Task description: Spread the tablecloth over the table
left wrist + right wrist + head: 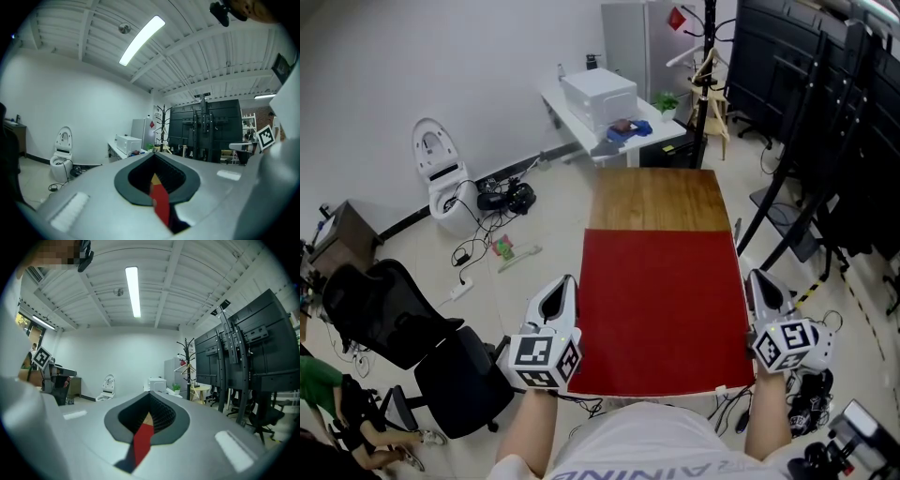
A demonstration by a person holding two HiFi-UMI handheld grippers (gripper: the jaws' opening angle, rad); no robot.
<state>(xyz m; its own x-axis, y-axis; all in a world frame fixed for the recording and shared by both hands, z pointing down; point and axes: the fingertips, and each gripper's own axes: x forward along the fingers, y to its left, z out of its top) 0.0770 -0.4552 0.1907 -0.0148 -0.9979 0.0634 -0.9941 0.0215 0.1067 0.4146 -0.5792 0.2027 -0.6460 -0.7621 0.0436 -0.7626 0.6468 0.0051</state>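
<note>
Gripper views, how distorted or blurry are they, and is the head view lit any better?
Left gripper view: heavy fisheye with black corners, the ceiling light blown out, the tablecloth up close soft. Right gripper view: same fisheye, a mosaic patch top left. Head view: evenly lit, sharp, mild bending at the edges.

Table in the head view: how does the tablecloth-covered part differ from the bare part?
Colour: the tablecloth is plain red, while the bare tabletop is brown wood grain.
Place: the tablecloth lies on the near end, by the person, and the bare tabletop is the far end.
Size: the tablecloth takes up clearly more of the table's length than the bare tabletop.
Shared: both span the table's width, and they meet along a straight edge.
</note>
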